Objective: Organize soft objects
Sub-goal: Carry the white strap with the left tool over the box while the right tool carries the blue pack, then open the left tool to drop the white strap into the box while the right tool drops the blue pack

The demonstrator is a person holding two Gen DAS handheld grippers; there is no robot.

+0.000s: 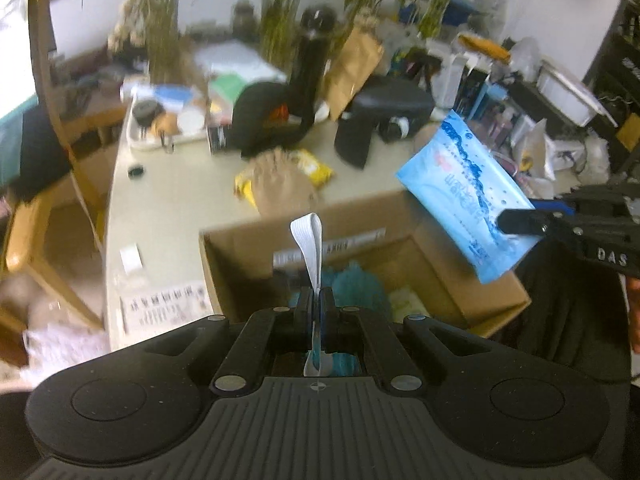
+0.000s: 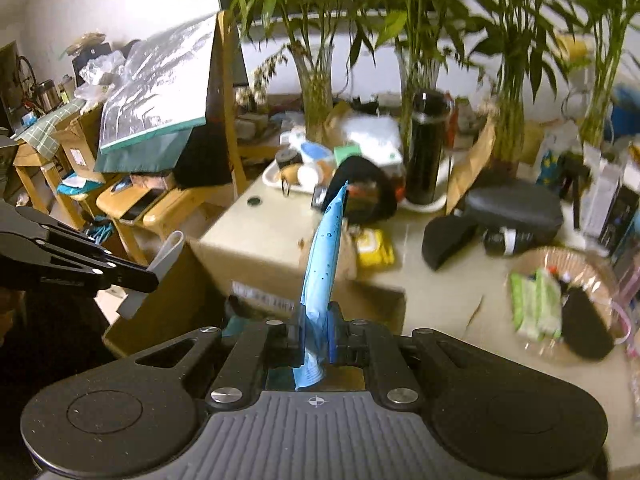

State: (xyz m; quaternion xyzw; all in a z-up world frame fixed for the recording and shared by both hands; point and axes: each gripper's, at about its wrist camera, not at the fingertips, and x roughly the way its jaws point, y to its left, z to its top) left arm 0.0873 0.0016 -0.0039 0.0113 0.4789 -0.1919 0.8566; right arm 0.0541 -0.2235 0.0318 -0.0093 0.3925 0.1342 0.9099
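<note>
My left gripper (image 1: 317,298) is shut on a thin white band (image 1: 310,246) that stands up edge-on between its pads, above the open cardboard box (image 1: 240,276). Inside the box lie a teal fluffy item (image 1: 354,284) and a pale yellow soft item (image 1: 406,300). My right gripper (image 2: 316,314) is shut on a blue wipes pack (image 2: 324,264), held edge-on. In the left wrist view that same wipes pack (image 1: 464,196) hangs over the box's right rim, with the right gripper (image 1: 516,222) at its lower corner. The left gripper (image 2: 150,278) and white band (image 2: 168,254) show at the left of the right wrist view.
On the beige table (image 1: 180,184) lie a tan pouch (image 1: 280,184), a yellow packet (image 1: 316,166), a black cap (image 1: 260,116), a black case (image 1: 384,116) and a tall black flask (image 2: 426,148). A clear bowl (image 2: 568,308) of small items sits at the right. Wooden chairs (image 2: 132,208) stand at the left.
</note>
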